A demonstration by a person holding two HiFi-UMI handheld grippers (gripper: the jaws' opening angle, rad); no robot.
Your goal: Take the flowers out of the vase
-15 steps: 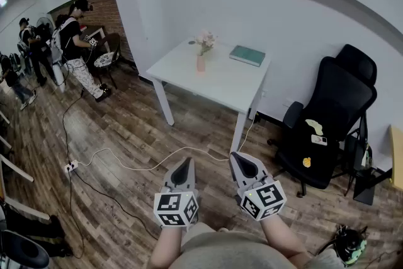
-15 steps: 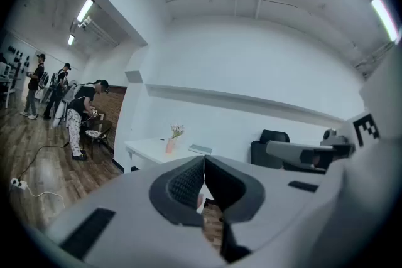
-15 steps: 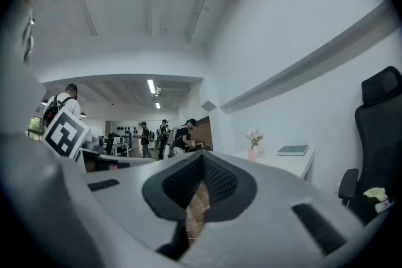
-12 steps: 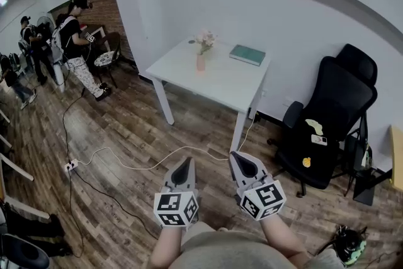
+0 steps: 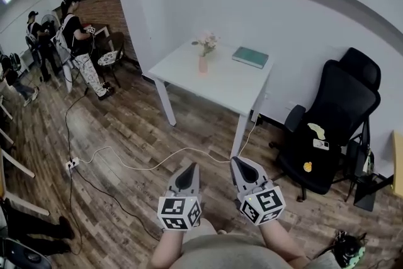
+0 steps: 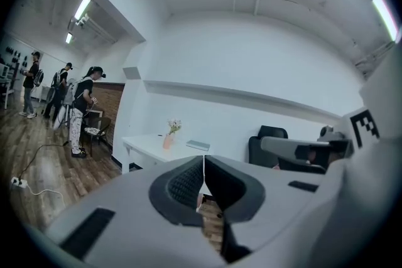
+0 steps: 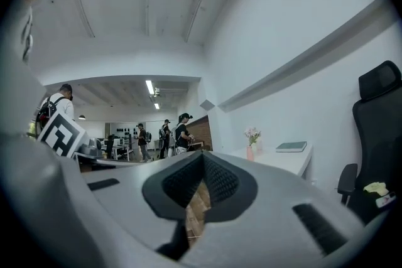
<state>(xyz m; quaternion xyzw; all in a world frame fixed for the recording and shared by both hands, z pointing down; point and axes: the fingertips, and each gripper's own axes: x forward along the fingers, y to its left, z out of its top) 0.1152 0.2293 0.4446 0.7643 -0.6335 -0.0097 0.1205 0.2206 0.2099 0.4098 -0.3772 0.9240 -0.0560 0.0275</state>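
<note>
In the head view, the flowers (image 5: 207, 43) stand upright in a pink vase (image 5: 203, 64) on the white bench (image 5: 233, 85), near its far left corner. A green book (image 5: 250, 57) lies well apart to the right of them. The left tool (image 5: 191, 168) and the right tool (image 5: 235, 160) hang low over the wooden floor, well apart from the bench. Both are clenched and carry nothing. The vase lies straight ahead, almost in line with the left tool, so I judge that this one has the shorter way.

In the left gripper view, the jaws of the tool (image 6: 203, 163) are pressed together with nothing between them. The flowers (image 6: 174, 126) are small and far off, to the left of the jaw line.

In the right gripper view, the tool (image 7: 202, 160) is clenched on nothing too. The flowers (image 7: 252, 134) stand to the right of its jaw line, so the two tools point slightly inward. The stems run up and down, so the pull probably goes straight upward.
</note>
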